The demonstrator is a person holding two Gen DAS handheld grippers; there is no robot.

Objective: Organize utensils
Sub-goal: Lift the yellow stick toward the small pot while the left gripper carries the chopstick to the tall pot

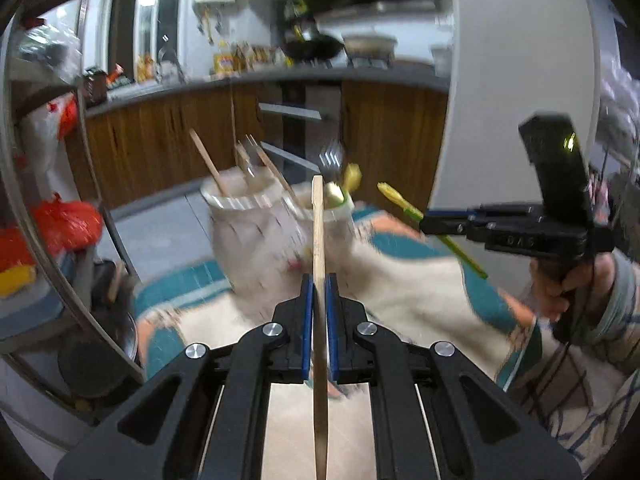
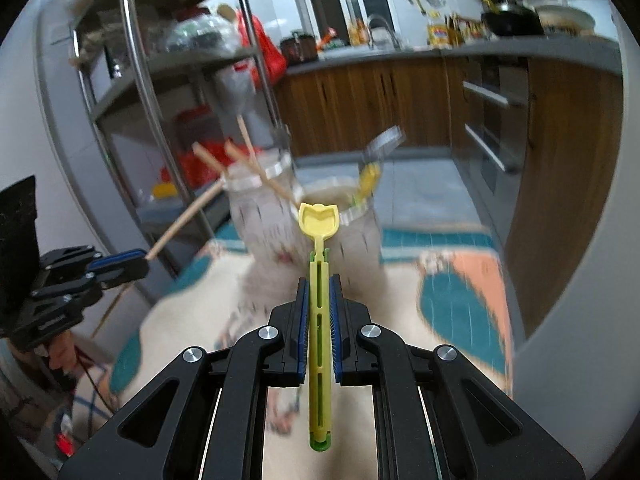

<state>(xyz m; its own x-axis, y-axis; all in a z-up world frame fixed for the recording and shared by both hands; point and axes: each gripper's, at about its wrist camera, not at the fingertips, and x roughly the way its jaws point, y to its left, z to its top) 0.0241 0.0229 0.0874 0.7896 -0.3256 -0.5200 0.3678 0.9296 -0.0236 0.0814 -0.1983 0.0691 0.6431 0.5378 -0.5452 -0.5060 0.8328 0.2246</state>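
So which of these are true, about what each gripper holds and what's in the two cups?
1. The left gripper is shut on a wooden stick. True.
2. The right gripper is empty. False: it is shut on a yellow-green plastic spoon.
3. Both cups lie tipped over. False: the left cup and right cup stand upright on the patterned cloth.
4. The left cup holds wooden sticks. True.
5. A metal fork stands in the right cup. True.
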